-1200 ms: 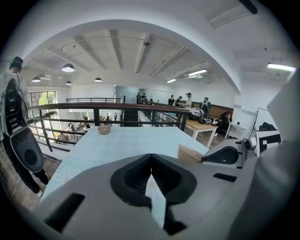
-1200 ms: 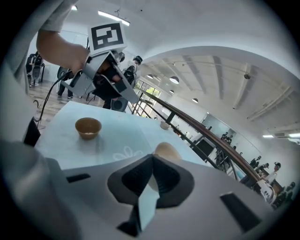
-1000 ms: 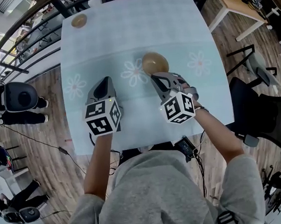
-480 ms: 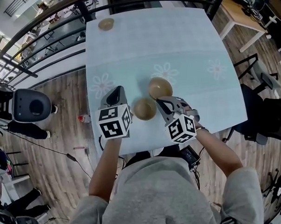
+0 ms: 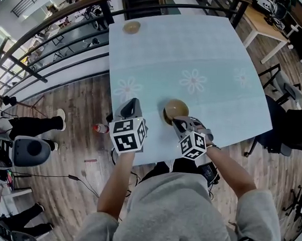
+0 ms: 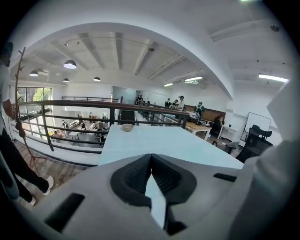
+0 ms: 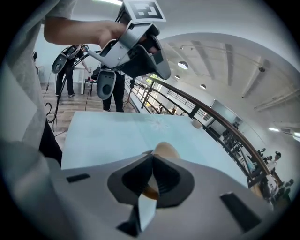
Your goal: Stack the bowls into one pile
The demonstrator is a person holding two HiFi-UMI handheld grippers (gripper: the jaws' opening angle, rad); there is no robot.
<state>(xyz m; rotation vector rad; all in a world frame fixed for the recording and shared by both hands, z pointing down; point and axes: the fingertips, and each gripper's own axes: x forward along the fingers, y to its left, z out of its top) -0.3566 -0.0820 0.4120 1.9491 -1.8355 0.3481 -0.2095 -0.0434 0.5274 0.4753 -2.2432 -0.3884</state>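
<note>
The right tool (image 7: pixel 151 158) pinches the rim of the tan round bowl (image 5: pixel 174 109), seemingly light, rigid and smooth; the left tool (image 6: pixel 151 159) is closed, empty.

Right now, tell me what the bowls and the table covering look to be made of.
Near bowl: tan-brown, matte; likely wood or bamboo, possibly plastic.
Far bowl: same tan look, too small to judge.
Table covering: pale blue, flower print; cloth or vinyl.

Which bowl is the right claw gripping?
The near bowl, its rim pinched in the right claw; the other bowl sits alone at the far corner.
</note>
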